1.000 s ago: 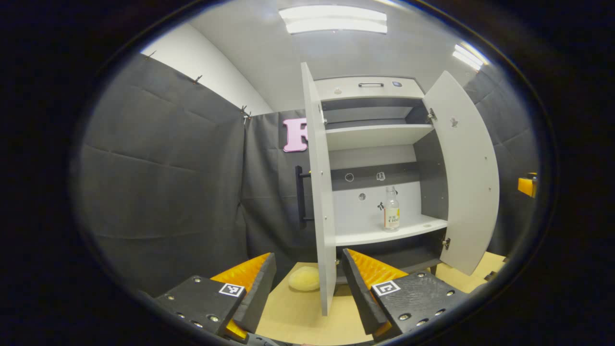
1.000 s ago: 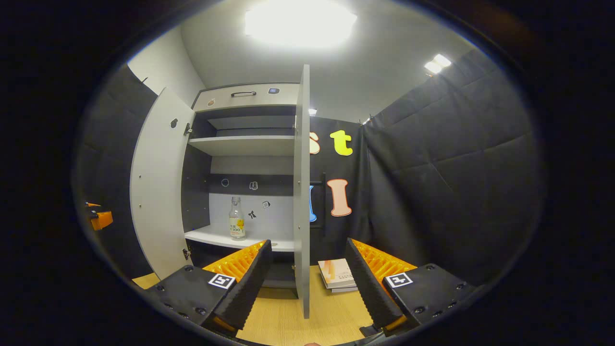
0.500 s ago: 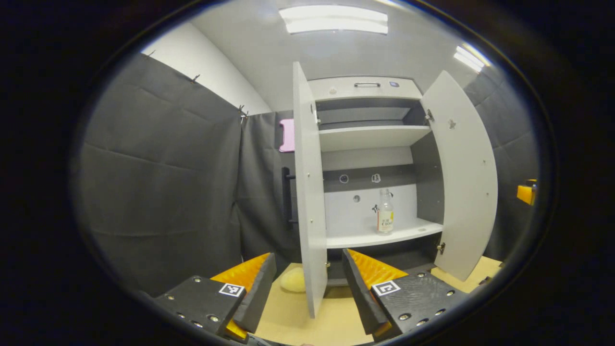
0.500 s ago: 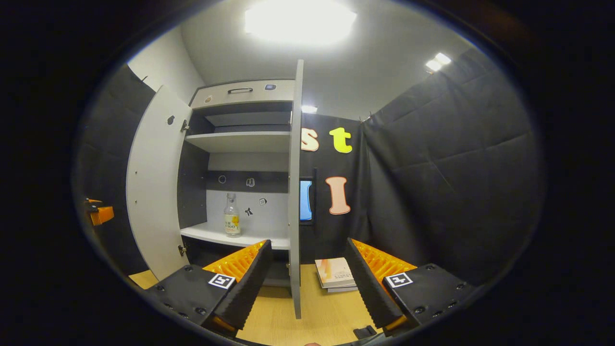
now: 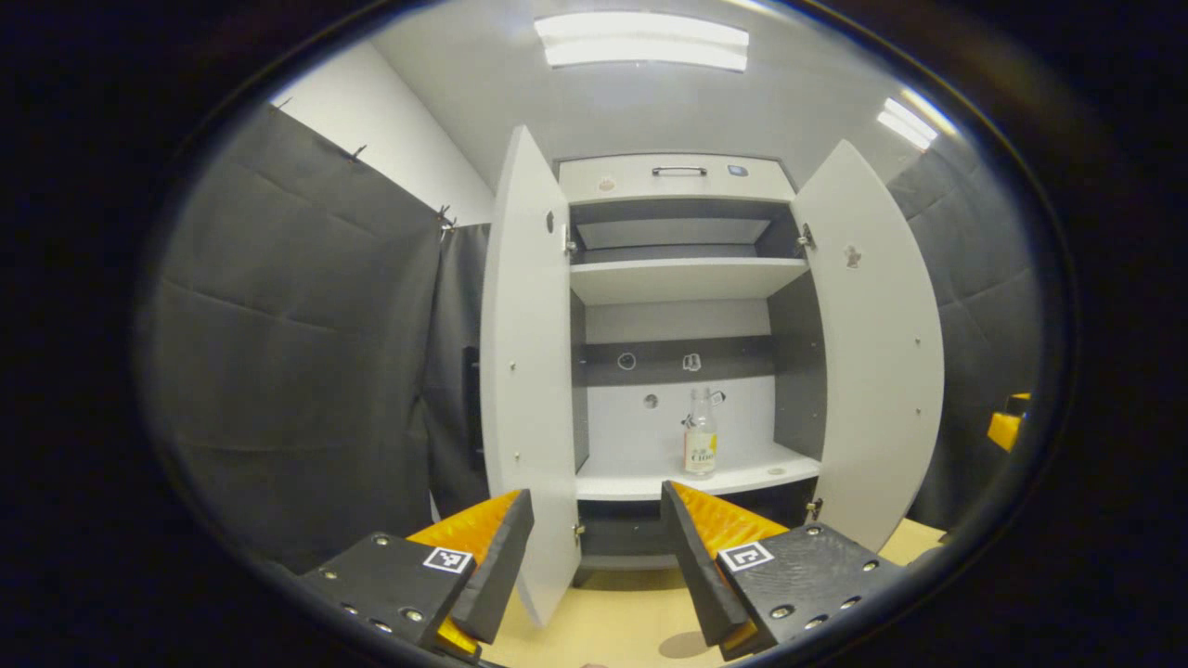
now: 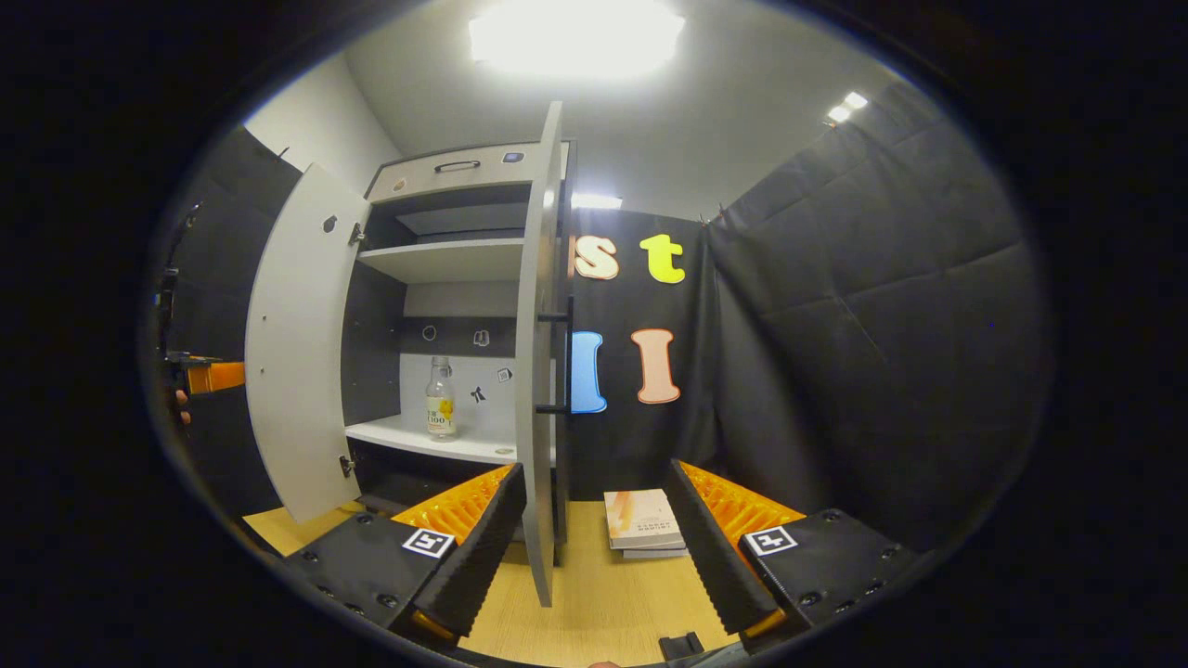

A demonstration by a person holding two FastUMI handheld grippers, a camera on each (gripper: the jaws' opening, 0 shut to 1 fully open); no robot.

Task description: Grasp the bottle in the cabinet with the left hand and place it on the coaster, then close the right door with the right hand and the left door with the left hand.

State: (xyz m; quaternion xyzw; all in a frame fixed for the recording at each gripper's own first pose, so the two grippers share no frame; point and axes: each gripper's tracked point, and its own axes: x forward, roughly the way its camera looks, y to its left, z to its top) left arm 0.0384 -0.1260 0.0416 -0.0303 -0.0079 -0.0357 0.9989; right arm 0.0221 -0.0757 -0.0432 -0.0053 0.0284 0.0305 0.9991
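A dark-clothed booth holds a pale cabinet (image 5: 677,176) with both doors swung wide; ahead of the left gripper (image 5: 594,557), released with its fingers apart and empty, the bottle (image 5: 700,434) stands upright on the lower shelf (image 5: 650,482), well beyond the fingertips; the right gripper (image 6: 594,547) likewise gapes, its right door (image 6: 538,371) edge-on between its fingers. The risk, I judge: a reach could clip the left door (image 5: 524,371) or tip the narrow bottle.
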